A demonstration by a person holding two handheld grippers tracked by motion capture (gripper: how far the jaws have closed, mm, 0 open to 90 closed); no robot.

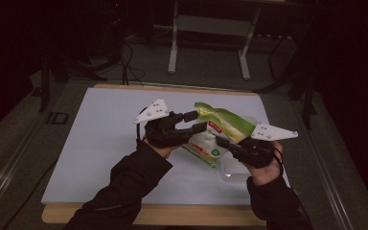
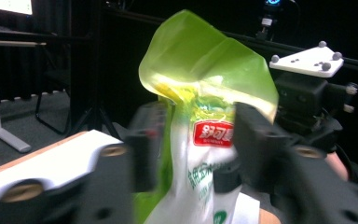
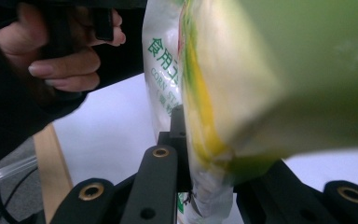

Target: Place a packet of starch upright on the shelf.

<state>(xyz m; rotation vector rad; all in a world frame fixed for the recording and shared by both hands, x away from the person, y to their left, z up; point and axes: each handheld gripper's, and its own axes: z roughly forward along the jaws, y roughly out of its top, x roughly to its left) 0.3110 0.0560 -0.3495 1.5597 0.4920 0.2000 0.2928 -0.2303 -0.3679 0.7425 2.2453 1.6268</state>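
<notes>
Two grippers held one green-and-white pouch (image 1: 214, 130) lifted above the white table (image 1: 100, 143): the left gripper (image 1: 197, 121) was closed on its upper part below the folded green top, and the right gripper (image 1: 221, 142) was clamped on its lower white body. Judged risk: opposing pulls could tear the thin film or slip it free, dropping it onto the clear container (image 1: 235, 170) beneath.

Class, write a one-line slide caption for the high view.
Both grippers, left and right, hold a green-and-white bag above the white table.
</notes>
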